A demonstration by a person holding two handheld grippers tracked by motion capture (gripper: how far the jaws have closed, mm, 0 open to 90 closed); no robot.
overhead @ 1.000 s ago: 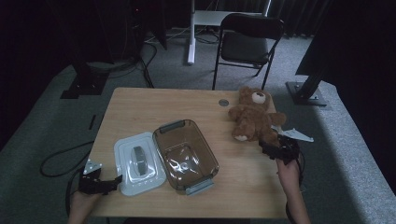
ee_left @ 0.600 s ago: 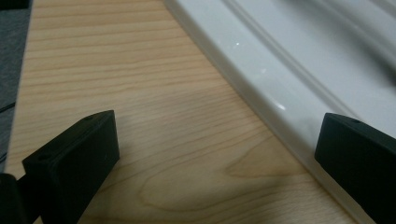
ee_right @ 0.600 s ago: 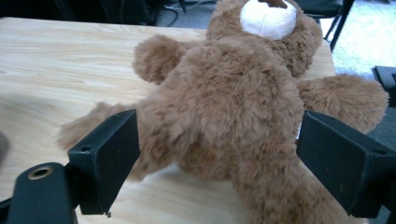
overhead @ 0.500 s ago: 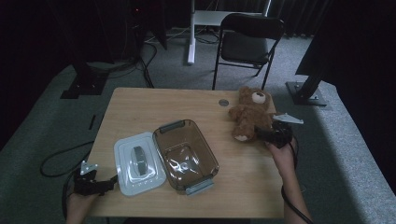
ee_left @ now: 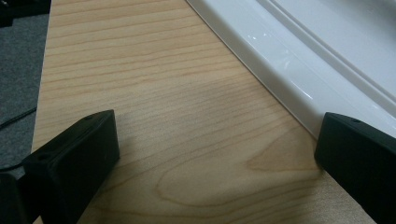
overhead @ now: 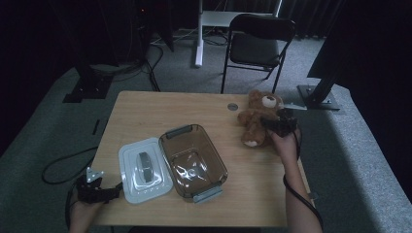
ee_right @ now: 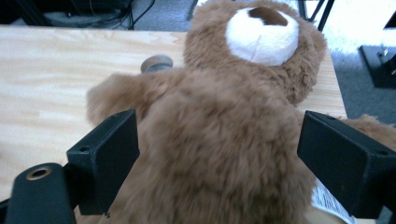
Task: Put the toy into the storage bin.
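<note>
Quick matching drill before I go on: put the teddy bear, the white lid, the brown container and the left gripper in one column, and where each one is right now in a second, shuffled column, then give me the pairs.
Things:
1. teddy bear
2. white lid
3. brown container
4. left gripper

Places:
A. mid-table, open, nothing inside
B. near the table's far right edge, between the open fingers of the right gripper
C. at the near left corner, fingers open beside the lid's edge
D. flat on the table, just left of the container

Pairs: 1-B, 2-D, 3-A, 4-C
</note>
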